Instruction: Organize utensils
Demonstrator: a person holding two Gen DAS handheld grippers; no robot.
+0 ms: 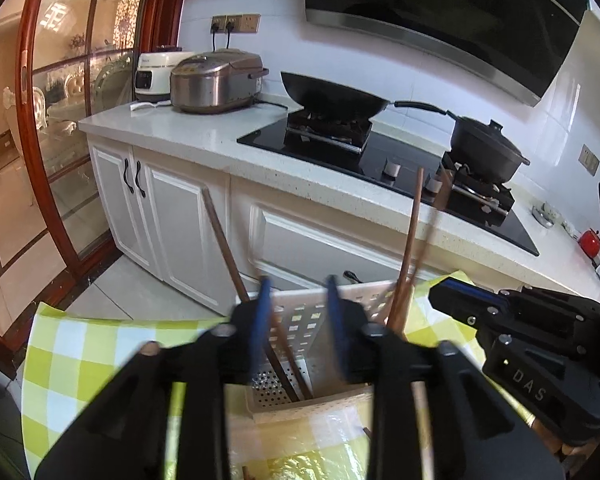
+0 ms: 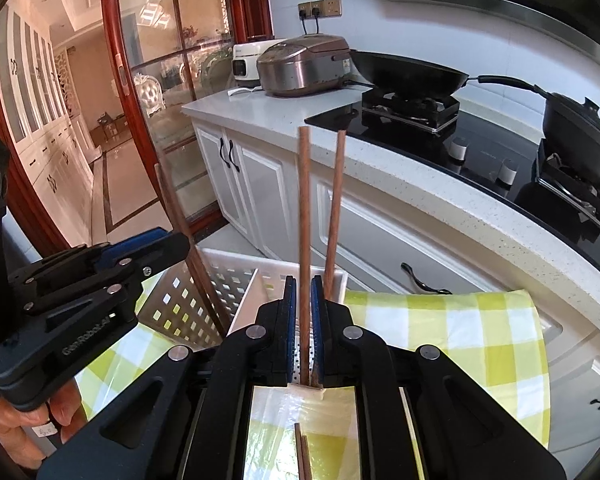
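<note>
A white perforated utensil holder (image 1: 300,320) (image 2: 204,300) stands on a green-checked cloth (image 1: 100,344) (image 2: 460,328). Brown wooden chopsticks stand in it: one leans left (image 1: 224,248) (image 2: 180,216), others stand at the right (image 1: 410,236) (image 2: 334,216). My left gripper (image 1: 298,316) is open above the holder, with the leaning chopstick running between its blue pads; it also shows in the right wrist view (image 2: 156,246). My right gripper (image 2: 304,320) is shut on an upright chopstick (image 2: 304,208) over the holder; its body shows in the left wrist view (image 1: 460,292). More chopsticks (image 2: 302,452) lie on the cloth below.
A white counter (image 1: 204,136) carries a hob with a wok (image 1: 332,94) and a lidded pot (image 1: 484,148), plus two rice cookers (image 1: 216,80). White cabinets (image 1: 172,208) stand below. A glass sliding door (image 1: 60,120) is at the left.
</note>
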